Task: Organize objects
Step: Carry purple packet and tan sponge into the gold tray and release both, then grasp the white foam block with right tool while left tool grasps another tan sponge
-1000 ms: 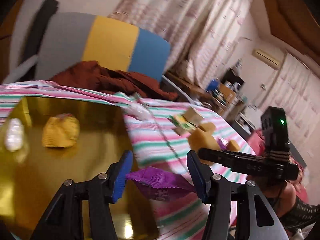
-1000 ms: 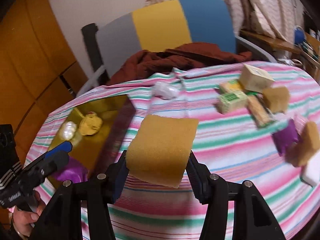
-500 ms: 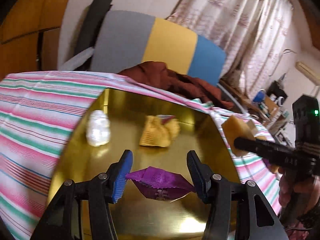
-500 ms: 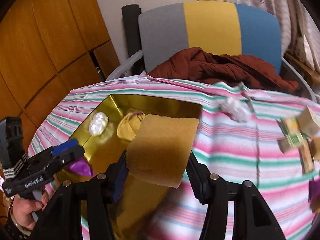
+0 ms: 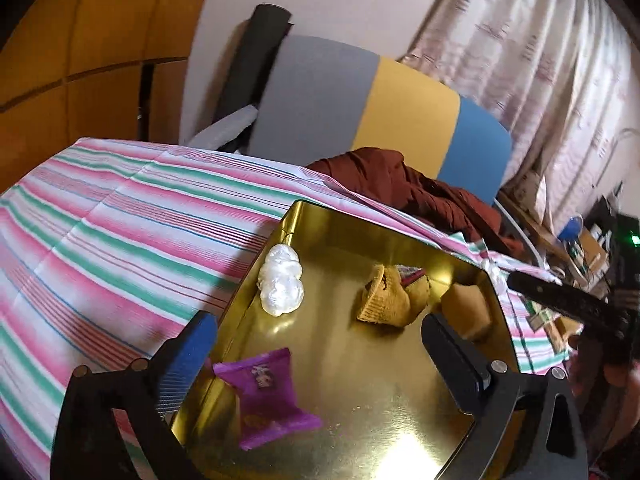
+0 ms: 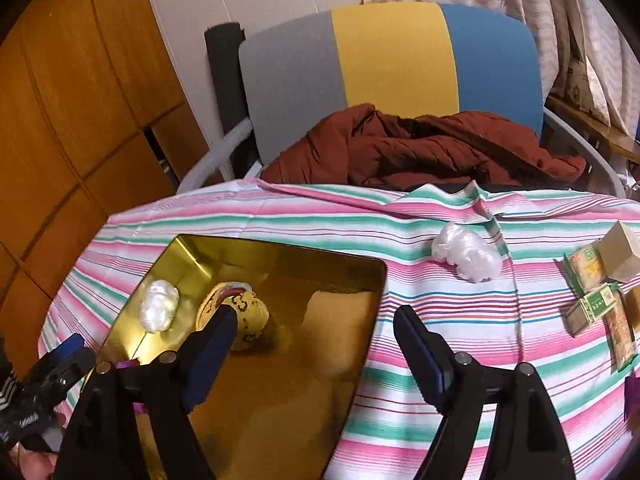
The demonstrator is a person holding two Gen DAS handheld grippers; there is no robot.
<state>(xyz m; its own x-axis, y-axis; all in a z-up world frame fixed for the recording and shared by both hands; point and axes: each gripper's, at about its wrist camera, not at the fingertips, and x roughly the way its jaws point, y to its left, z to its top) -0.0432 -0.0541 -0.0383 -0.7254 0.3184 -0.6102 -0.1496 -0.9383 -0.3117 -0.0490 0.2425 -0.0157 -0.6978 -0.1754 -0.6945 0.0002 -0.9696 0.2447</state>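
A gold tray (image 5: 360, 380) sits on the striped tablecloth. My left gripper (image 5: 316, 340) hangs over its near end, jaws opening wide. The purple packet (image 5: 264, 396) lies loose on the tray floor beside the left finger, touched by neither pad. My right gripper (image 6: 316, 320) is over the tray's (image 6: 280, 242) right side, jaws also opening. The tan sponge (image 6: 340, 328) shows blurred in the tray between them, free of both pads. In the left wrist view the sponge (image 5: 466, 314) rests by the tray's right wall. A white bundle (image 5: 280, 284) and a yellow pouch (image 5: 388, 300) also lie inside.
A second white bundle (image 6: 466, 258) lies on the cloth right of the tray. Small boxes and packets (image 6: 600, 280) crowd the table's right edge. Behind the table stands a grey, yellow and blue chair (image 6: 392, 56) with a brown jacket (image 6: 420, 148) on its seat.
Both grippers moved over the gold tray and opened. The purple packet left the left jaws and the sponge left the right jaws; both are now in the tray.
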